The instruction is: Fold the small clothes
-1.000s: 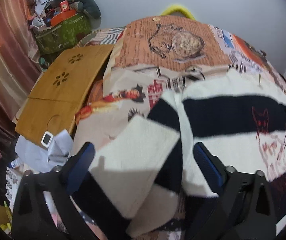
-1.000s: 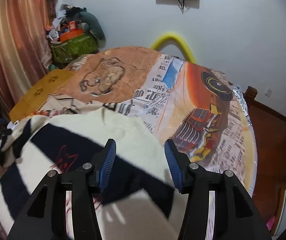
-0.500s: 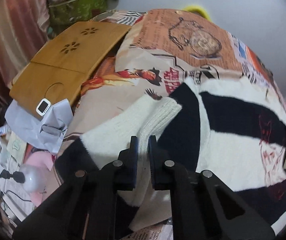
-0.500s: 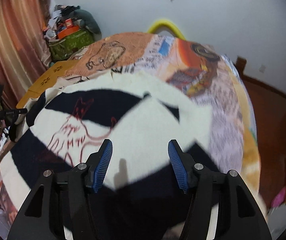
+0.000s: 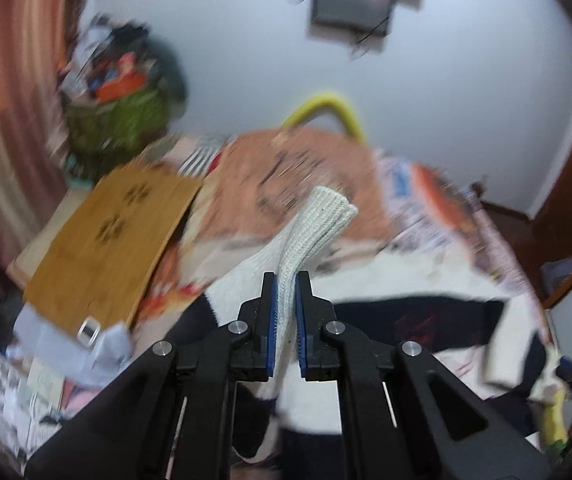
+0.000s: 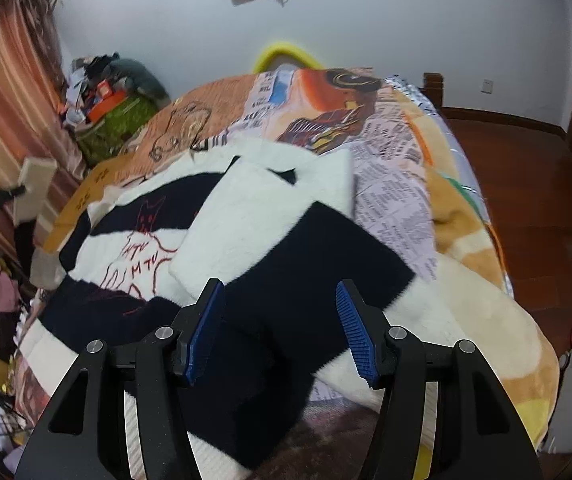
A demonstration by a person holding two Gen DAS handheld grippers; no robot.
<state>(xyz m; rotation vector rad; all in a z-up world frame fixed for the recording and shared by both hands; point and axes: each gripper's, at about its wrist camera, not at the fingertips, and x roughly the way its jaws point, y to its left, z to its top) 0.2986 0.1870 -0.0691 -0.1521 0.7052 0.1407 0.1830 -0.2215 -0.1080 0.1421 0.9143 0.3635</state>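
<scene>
Up goes the left gripper [image 5: 285, 292] since half a second ago; back then it pinched the cream cuff [image 5: 322, 216] low on the bed, and now the cuff stands up in the air, with the wall and a dark screen [image 5: 352, 4] behind it; the left view is blurry; the gripper is closed tight on the sleeve, with knit cloth squeezed between its blue pads.

Over on the other side, the right gripper [image 6: 282, 328] is wide open and holds nothing; it hangs just above the black and white sweater [image 6: 246, 240]; the sweater lies spread on the bed [image 6: 466, 248], with one sleeve folded across its front near the red cat drawing [image 6: 142, 252]; a second ago that fold was not lying flat like this.

Around the bed there is a lot of stuff; a wooden board [image 5: 114, 236] leans off the left edge; a green bag [image 6: 116, 120] piled with things sits in the corner by the striped curtain [image 6: 2, 92]; a yellow hoop [image 6: 284, 54] peeks up behind the bed; papers and clothes crowd the floor on the left.
</scene>
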